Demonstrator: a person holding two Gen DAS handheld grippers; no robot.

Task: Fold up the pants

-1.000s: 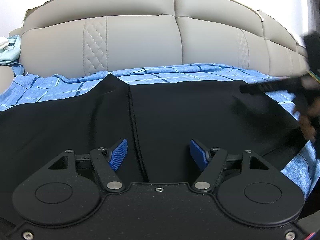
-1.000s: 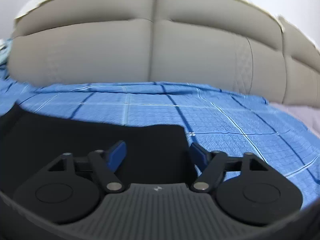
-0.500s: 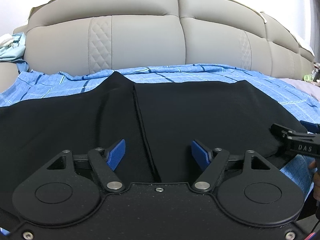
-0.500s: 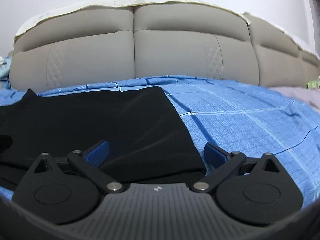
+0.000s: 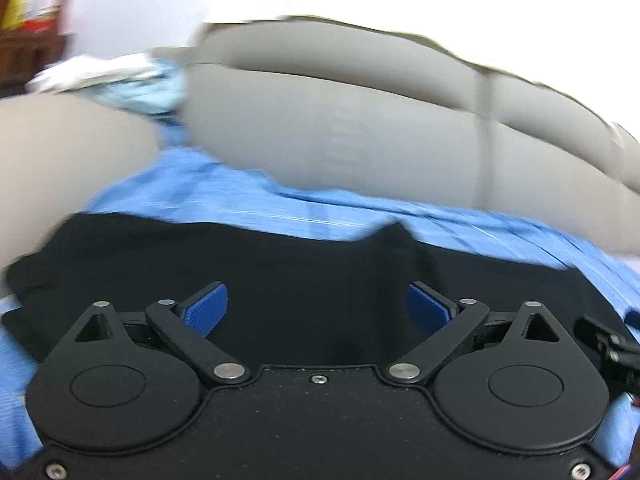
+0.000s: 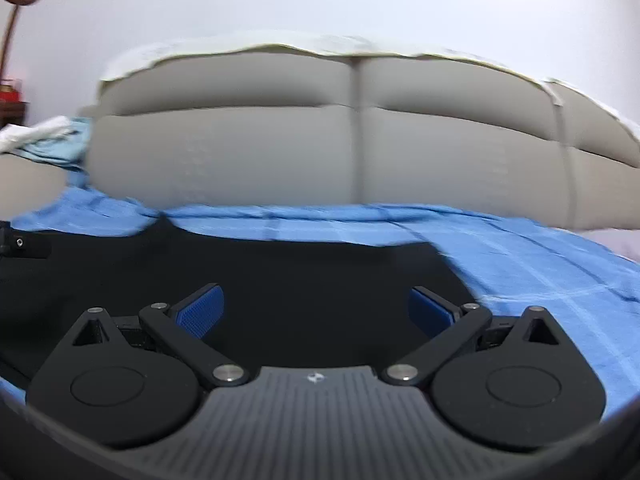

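The black pants lie flat on the blue checked sheet; they also show in the right wrist view. My left gripper is open, low over the left part of the pants, holding nothing. My right gripper is open over the right part of the pants, near their right edge, holding nothing. Part of the right gripper shows at the right edge of the left wrist view, and part of the left gripper at the left edge of the right wrist view. The left wrist view is blurred.
A padded beige headboard stands behind the bed. Light blue and white cloth is piled at the far left. Bare blue sheet extends to the right of the pants. A wooden shelf stands at the far left.
Both grippers have swung left along the pants; the left one now faces the left end by the bed's corner. The right gripper's view moved from the pants' right edge toward their middle. Both stayed open.
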